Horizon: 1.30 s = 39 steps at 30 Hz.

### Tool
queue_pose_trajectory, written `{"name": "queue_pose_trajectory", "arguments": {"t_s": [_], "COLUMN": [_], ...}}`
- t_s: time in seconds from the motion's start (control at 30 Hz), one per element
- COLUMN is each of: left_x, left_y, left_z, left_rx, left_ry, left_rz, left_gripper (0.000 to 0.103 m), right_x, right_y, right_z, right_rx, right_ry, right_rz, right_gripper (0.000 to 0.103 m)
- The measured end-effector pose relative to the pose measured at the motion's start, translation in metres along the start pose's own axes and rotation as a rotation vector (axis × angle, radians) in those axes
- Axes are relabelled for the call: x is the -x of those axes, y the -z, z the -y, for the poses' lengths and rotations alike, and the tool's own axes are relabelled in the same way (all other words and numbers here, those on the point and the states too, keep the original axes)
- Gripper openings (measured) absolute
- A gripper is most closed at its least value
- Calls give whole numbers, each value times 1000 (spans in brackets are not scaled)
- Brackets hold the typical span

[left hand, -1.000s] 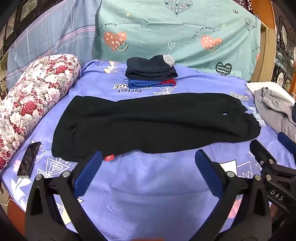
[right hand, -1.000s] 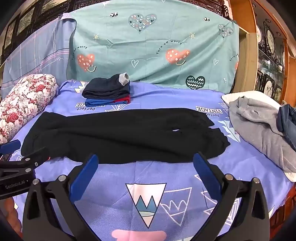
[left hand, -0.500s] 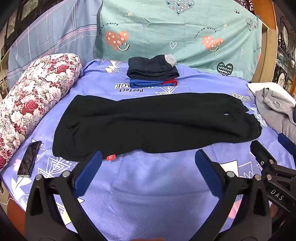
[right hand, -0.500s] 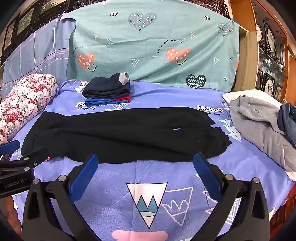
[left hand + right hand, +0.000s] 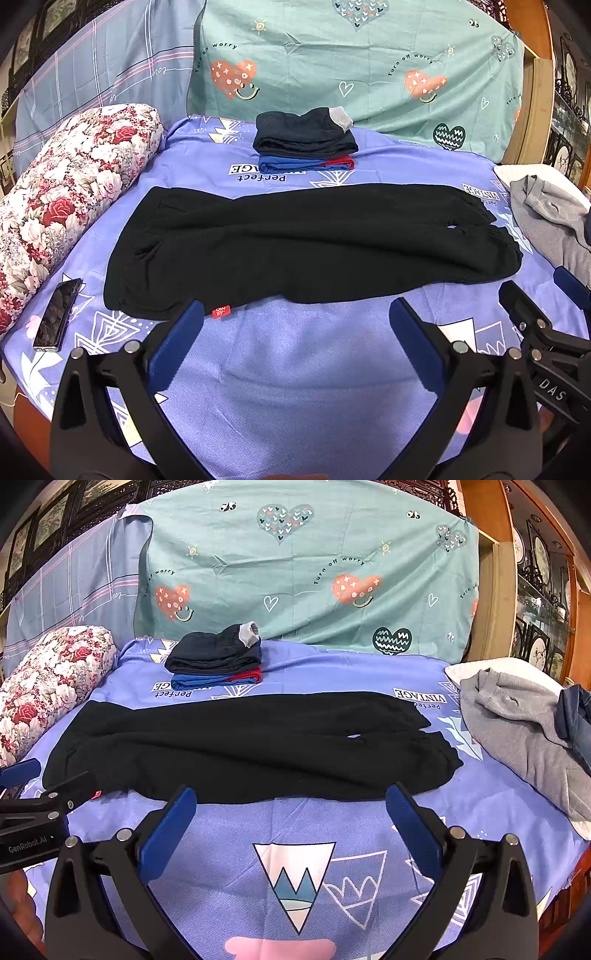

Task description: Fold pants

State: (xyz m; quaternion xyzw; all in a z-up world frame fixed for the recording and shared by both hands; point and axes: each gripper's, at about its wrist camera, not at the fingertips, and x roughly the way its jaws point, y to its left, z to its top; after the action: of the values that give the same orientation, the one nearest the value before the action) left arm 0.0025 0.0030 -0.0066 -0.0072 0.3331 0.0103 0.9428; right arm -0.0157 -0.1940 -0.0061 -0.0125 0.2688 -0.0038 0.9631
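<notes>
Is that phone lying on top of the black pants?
No, the phone lies on the purple sheet beside the black pants, not touching them.

Bright, even indoor light in both views, soft and seemingly from above. Only faint shadow along the near edge of the black pants on the purple sheet. No harsh glare; a dull sheen on the phone at 8 o'clock in the left view. Strong fisheye bending: curved bed edges, black vignette in all corners, heaviest from 7 to 11 o'clock. Sharp through the centre, print on the teal cloth legible. Little detail in the pants, nearly flat black. Slight softness at 3 o'clock around the wooden shelves.
</notes>
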Motion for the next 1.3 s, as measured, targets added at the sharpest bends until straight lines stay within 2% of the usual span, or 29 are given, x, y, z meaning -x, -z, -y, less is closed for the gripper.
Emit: {"name": "queue_pose_trajectory", "arguments": {"t_s": [1.3], "left_x": [-4], "left_y": [-3], "left_z": [0], "left_rx": [4], "left_ry": [1], "left_rz": [-7], "left_gripper": [101], "right_x": [-4], "right_y": [0], "right_z": [-1], "right_rx": [1], "right_ry": [-6], "right_rz": [-13], "right_gripper": [102]}}
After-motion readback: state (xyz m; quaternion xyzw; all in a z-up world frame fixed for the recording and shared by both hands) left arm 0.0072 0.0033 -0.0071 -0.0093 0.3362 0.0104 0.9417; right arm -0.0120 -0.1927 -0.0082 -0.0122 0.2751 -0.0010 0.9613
